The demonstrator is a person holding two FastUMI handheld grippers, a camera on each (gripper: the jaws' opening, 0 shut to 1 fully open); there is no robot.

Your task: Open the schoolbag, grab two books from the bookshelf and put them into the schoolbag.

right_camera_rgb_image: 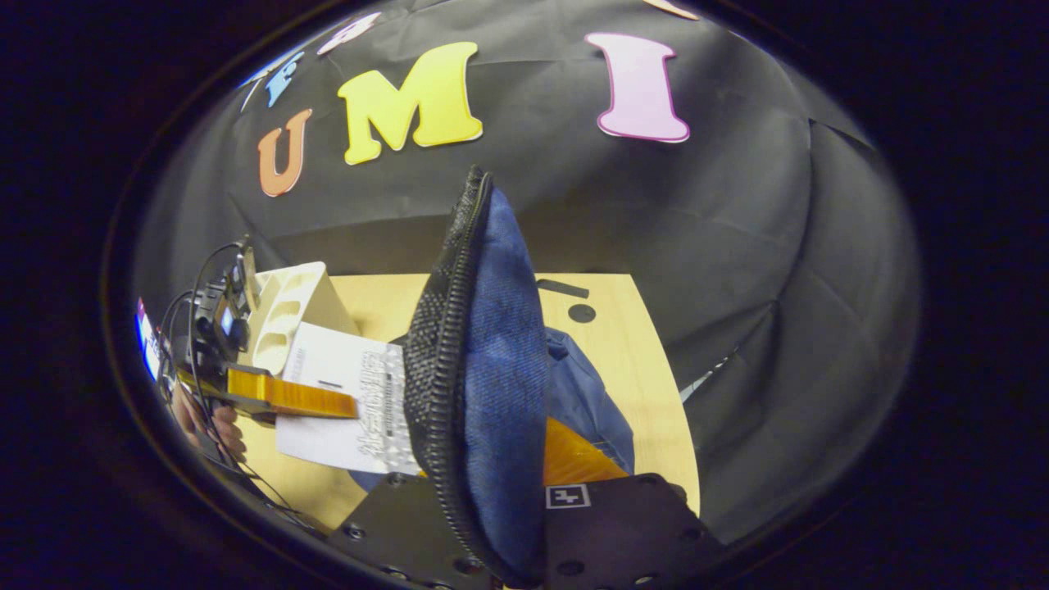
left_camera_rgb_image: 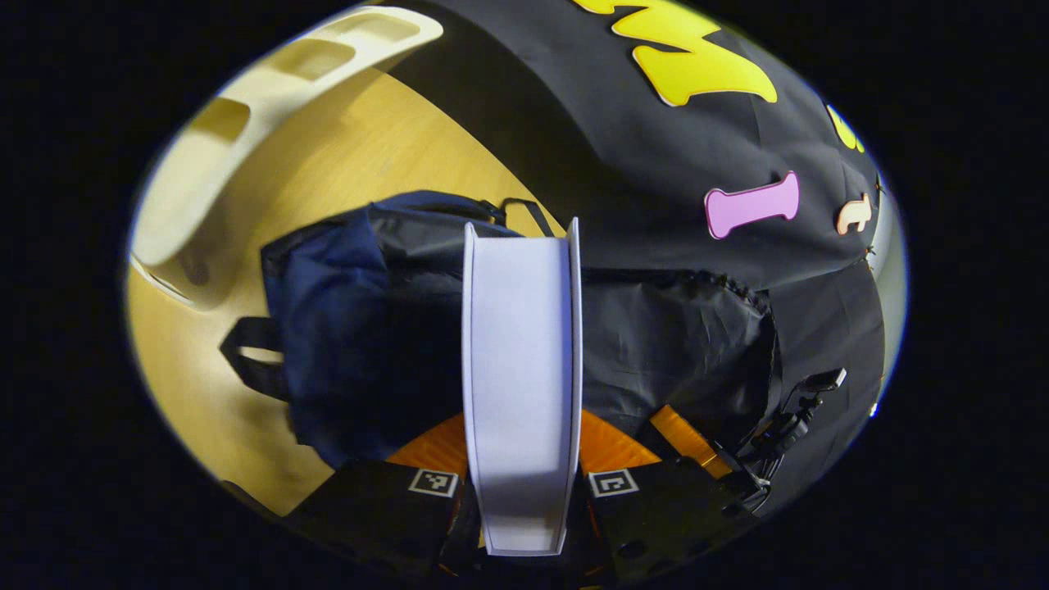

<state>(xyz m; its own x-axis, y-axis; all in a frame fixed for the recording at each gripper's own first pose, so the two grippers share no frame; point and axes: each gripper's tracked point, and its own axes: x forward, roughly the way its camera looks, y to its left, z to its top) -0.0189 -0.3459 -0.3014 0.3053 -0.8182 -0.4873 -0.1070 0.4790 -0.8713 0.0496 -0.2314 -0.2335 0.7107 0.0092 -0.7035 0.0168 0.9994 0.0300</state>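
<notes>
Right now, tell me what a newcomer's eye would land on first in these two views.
First, the white book, standing on edge dead centre of the left gripper view, clamped in the left tongs over the dark blue schoolbag. Next, in the right gripper view, the bag's flap, blue with a black zipper edge, is held up in the right tongs. The cream bookshelf lies upper left on the wooden table.

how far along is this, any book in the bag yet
Done: the schoolbag looks open, with the right tongs shut on its flap, holding it up. In hand: the left tongs grip a white book over the bag. Left: dropping it in. I cannot tell whether another book is already inside.
</notes>
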